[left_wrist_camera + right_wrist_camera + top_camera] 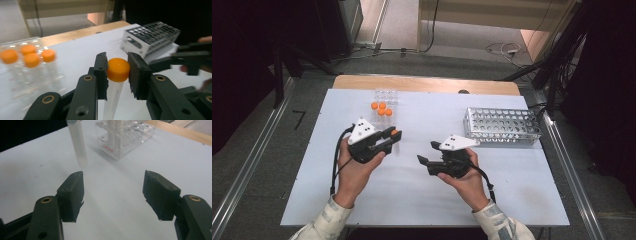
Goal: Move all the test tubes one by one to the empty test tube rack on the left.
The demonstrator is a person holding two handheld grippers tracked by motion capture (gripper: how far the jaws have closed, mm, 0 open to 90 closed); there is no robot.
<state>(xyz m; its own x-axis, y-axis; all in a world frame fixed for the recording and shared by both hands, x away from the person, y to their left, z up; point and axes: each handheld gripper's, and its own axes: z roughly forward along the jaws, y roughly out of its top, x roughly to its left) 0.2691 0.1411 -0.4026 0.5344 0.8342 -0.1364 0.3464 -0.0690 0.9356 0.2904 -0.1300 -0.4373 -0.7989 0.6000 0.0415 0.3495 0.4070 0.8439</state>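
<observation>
Black jaws of the left gripper (117, 72) rise close before its own camera, clamped on the orange screw cap of a clear plastic tube (118, 70) whose graduated body hangs down between them. Holding it by the cap keeps the tube upright and leaves its whole length free below the pads, which I judge suits lowering it into a hole. In the high view the same left gripper (393, 135) sits a little short of the clear tube rack (385, 96), where four more orange-capped tubes (382, 109) stand (clustered at the near end of that rack).

The right gripper (113, 191) has its jaws spread wide with nothing between them; the hanging tube's tip shows just beyond its left pad, so it stands apart from the tube and not on it. In the high view the right gripper (426, 152) points toward the left one, with bare white table (412, 195) between them.

Beyond and to the outer side of the right gripper lies the perforated metal rack (502, 125), close to the table's right edge. Open room is generous between the grippers and toward the person; the clear rack and the far wooden edge (427, 84) hem the space ahead of the left gripper.
</observation>
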